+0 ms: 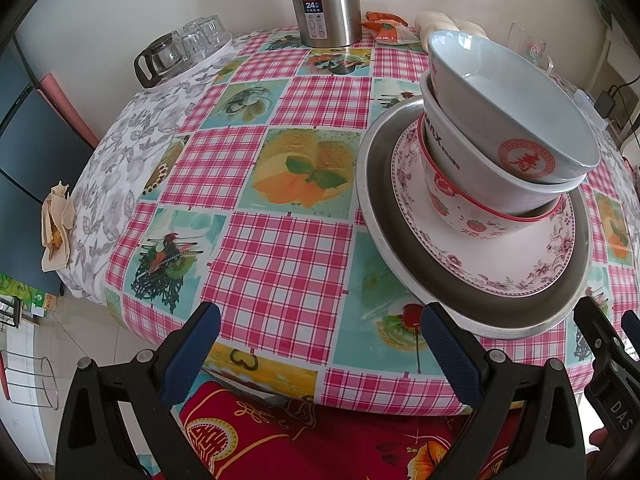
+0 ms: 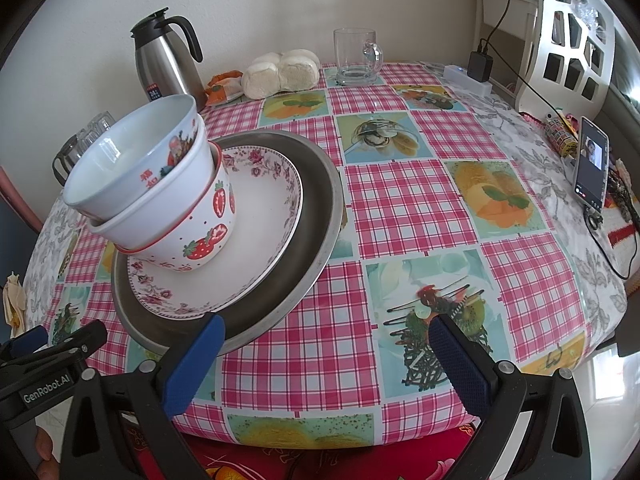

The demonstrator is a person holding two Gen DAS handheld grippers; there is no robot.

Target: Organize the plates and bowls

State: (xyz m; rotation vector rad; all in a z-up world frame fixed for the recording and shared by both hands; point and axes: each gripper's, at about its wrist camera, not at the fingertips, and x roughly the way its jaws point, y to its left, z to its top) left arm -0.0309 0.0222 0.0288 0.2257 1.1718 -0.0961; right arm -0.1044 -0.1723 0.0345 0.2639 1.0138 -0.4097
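Stacking looks done: three bowls [image 2: 152,196] nested, leaning, on a flowered plate [image 2: 256,248] inside a metal tray [image 2: 316,216] near the table [image 2: 420,208] front edge. Left tool [image 1: 320,344] and right tool [image 2: 324,356] both spread wide, gripping nothing, low at the near edge either side of the tray. Next, probably: straighten the tilted bowls or grip the tray rim on both sides. Needs a level, slow lift.
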